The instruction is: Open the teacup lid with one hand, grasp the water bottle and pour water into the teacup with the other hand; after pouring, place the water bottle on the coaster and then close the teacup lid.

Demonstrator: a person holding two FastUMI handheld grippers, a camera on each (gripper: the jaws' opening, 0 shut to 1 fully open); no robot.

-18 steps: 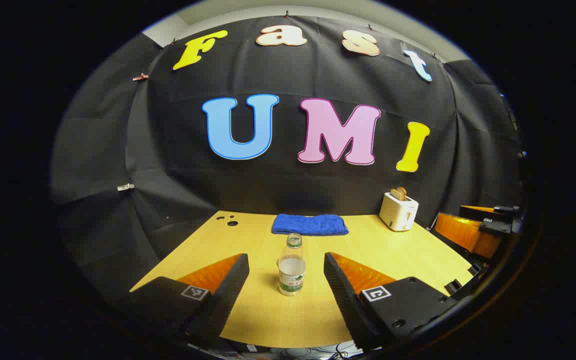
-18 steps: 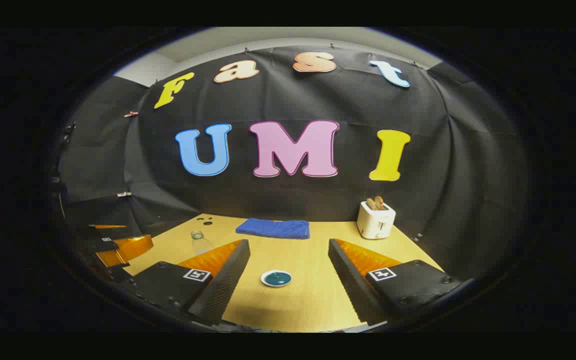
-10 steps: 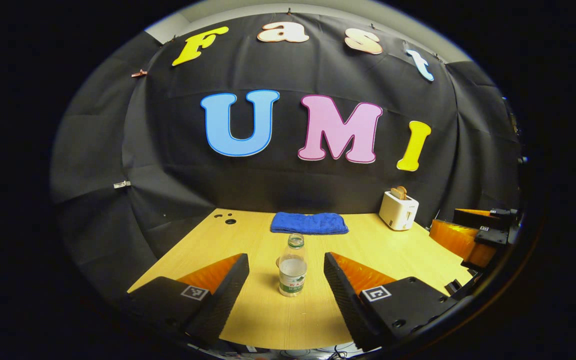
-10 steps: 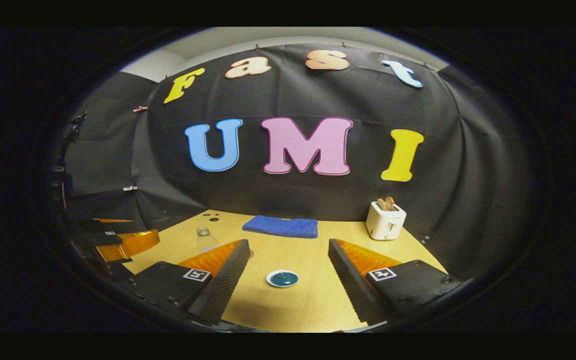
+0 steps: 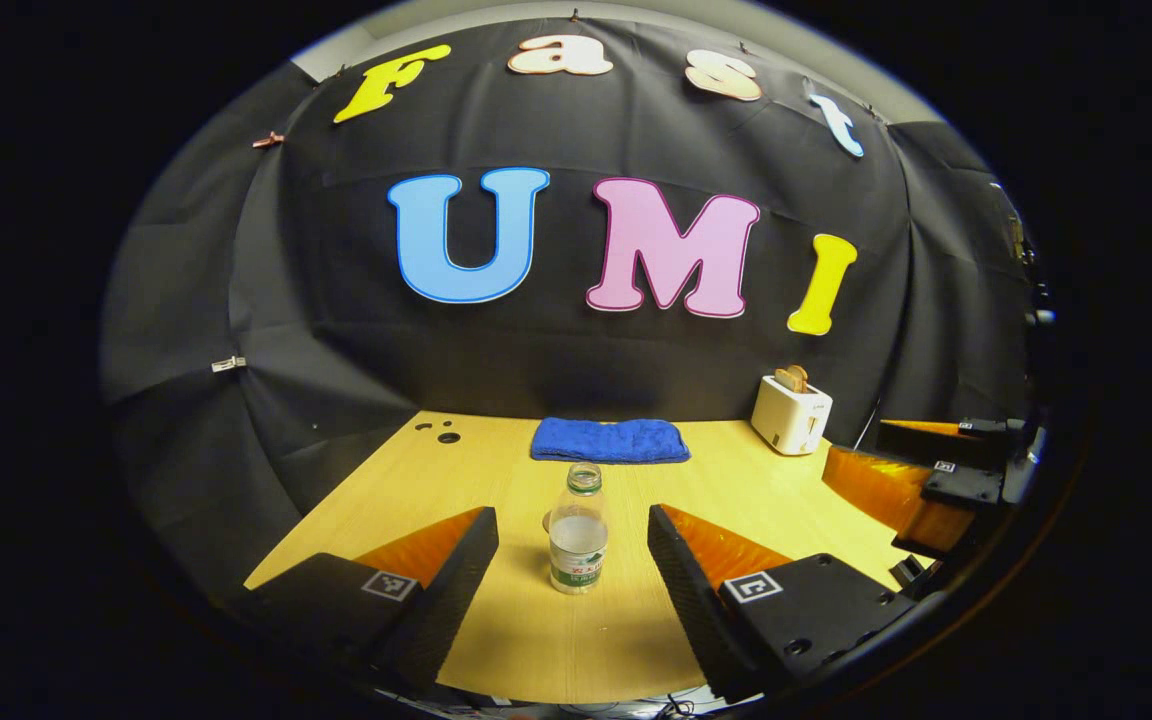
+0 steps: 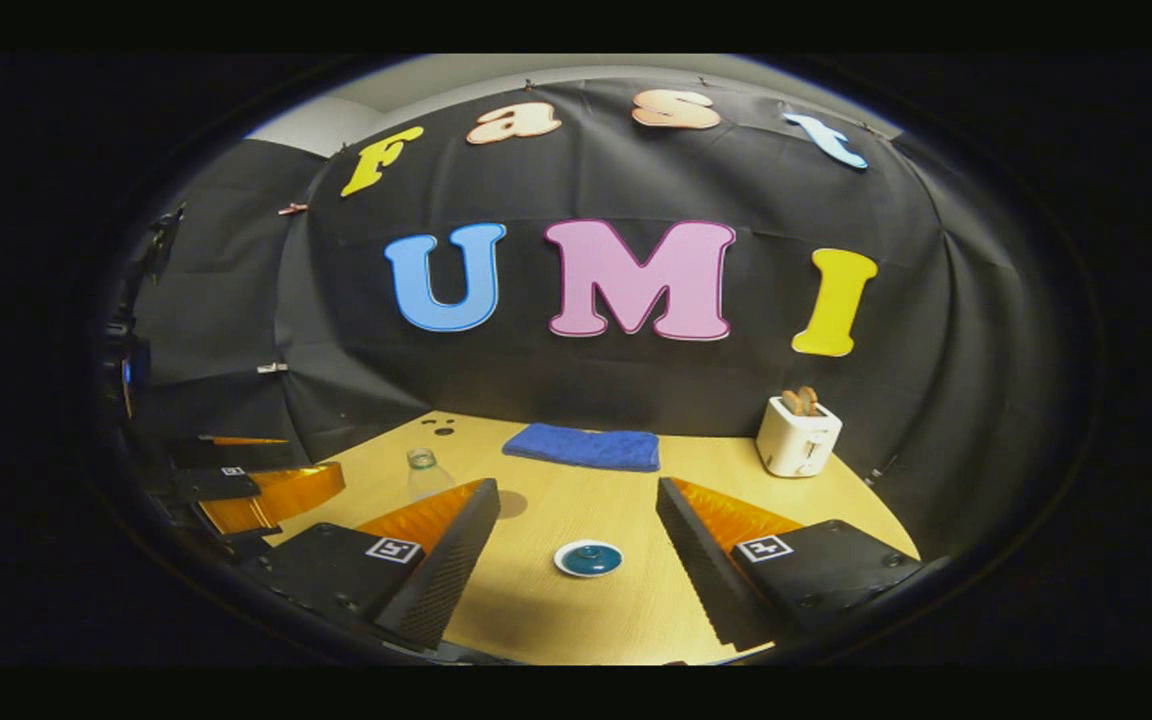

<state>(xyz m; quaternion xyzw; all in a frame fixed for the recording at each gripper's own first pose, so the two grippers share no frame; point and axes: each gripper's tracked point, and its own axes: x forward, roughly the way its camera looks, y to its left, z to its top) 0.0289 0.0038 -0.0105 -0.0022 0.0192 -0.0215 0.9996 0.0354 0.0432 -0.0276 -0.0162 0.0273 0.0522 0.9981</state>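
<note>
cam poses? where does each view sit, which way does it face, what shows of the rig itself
Left gripper view: rides the left gripper, faces the back wall across the table; its open fingers flank the water bottle; the right gripper shows at right.
Right gripper view: rides the right gripper, same heading; its open fingers flank the lidded teacup; the left gripper shows at left.
Shared: bottle, blue towel, toaster.

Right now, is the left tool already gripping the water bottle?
No: in the left gripper view the left tool is open, and the water bottle stands free on the table between its fingers.
</note>
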